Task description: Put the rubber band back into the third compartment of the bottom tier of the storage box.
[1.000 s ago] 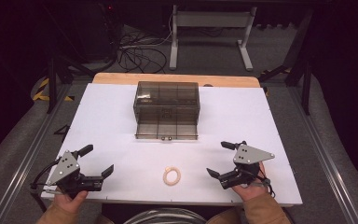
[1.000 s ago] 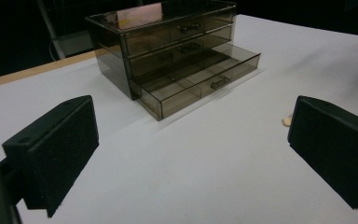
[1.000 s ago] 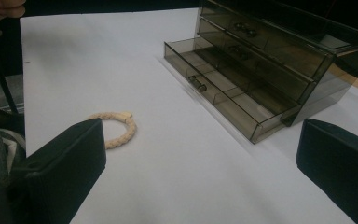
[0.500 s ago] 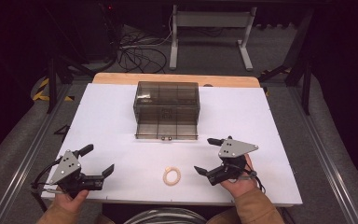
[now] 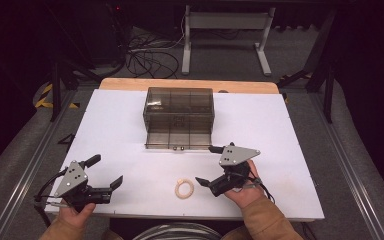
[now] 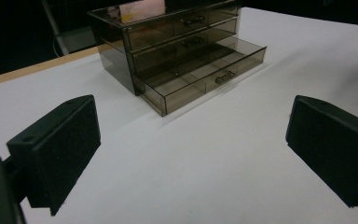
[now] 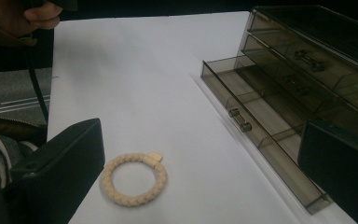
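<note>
Drawer unit sits mid-table, toward the far edge, bottom drawer pulled out toward the person. Ring lies on the table near the front edge, in front of the drawer (well apart from it). Right gripper is just right of the ring, left gripper at the front-left corner, well left of the ring.

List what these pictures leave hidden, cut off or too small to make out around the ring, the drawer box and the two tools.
- Ring: the small tab's purpose is too small to tell in either view.
- Drawer box: the upper drawers' contents are dimmed by smoky plastic; its far end is cut off in the right gripper view.
- Right tool: the near jaw tip is cut off in the right gripper view.
- Left tool: its cable leaves the table edge in the high view.
</note>
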Demonstrator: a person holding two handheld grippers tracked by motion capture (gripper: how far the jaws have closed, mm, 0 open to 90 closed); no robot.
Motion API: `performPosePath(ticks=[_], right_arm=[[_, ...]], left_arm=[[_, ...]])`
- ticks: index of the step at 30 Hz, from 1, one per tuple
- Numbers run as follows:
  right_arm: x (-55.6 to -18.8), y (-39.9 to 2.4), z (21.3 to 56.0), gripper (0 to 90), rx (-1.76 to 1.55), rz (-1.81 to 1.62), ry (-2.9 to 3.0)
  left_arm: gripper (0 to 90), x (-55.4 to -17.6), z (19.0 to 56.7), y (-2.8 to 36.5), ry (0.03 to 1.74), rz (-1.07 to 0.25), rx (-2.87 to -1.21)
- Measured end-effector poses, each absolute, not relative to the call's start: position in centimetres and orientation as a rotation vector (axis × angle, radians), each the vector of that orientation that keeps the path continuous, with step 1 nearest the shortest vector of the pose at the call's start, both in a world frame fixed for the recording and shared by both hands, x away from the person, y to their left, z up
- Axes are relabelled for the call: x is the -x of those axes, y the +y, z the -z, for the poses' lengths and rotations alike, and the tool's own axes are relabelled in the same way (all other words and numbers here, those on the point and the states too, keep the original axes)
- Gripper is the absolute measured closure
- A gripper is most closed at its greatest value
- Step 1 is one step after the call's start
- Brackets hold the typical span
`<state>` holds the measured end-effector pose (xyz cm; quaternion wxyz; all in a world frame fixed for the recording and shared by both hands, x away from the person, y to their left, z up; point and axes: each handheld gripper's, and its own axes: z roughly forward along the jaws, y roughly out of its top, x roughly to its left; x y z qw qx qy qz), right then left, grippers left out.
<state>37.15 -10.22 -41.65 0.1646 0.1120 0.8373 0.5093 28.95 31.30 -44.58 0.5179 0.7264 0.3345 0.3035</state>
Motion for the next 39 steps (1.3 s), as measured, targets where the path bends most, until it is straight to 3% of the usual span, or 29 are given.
performPosePath(ticks=[39], right_arm=[[-38.1, -6.9, 42.1, 2.2, -0.357, -1.476, 2.544]], left_arm=[[3.9, -29.1, 44.6, 31.3, 0.792, -0.726, -1.747]])
